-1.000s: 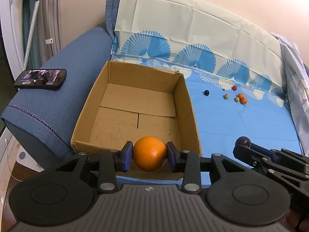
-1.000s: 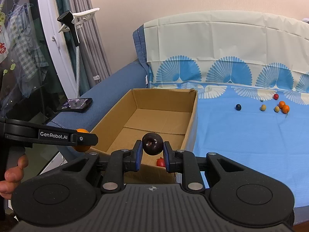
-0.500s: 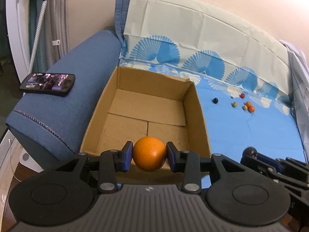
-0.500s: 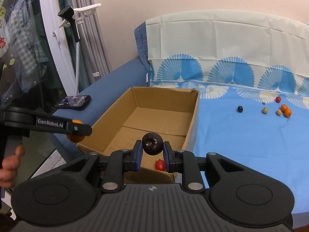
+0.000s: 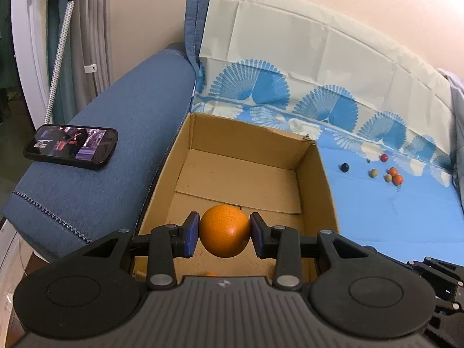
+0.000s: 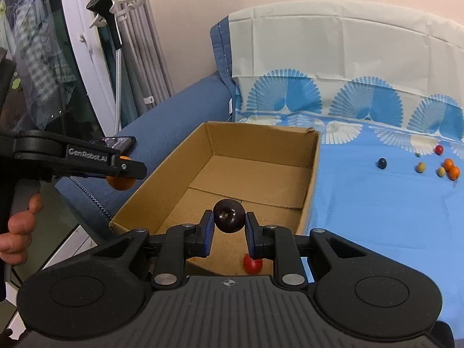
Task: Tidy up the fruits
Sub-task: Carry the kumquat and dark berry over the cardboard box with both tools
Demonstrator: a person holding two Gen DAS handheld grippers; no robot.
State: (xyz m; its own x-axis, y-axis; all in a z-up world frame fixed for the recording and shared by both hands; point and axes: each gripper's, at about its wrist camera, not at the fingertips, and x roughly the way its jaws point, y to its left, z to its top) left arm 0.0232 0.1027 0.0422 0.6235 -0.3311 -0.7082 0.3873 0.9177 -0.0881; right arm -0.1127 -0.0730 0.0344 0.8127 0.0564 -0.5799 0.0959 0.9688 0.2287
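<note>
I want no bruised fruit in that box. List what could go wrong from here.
1. The left tool holds the round orange fruit above the near end of the open brown cardboard box; released from there, it may bounce or bruise.
2. The right tool grips the dark purple plum above the small red fruit on the box floor; dropped, the plum could strike it.
3. Both tools crowd the same near end and might collide.

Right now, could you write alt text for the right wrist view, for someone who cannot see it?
A black two-finger tool grips a dark purple round plum above an open brown cardboard box holding a small red fruit. The box sits on a blue patterned sheet, where several small fruits lie scattered. At left, a second tool holds an orange.
</note>
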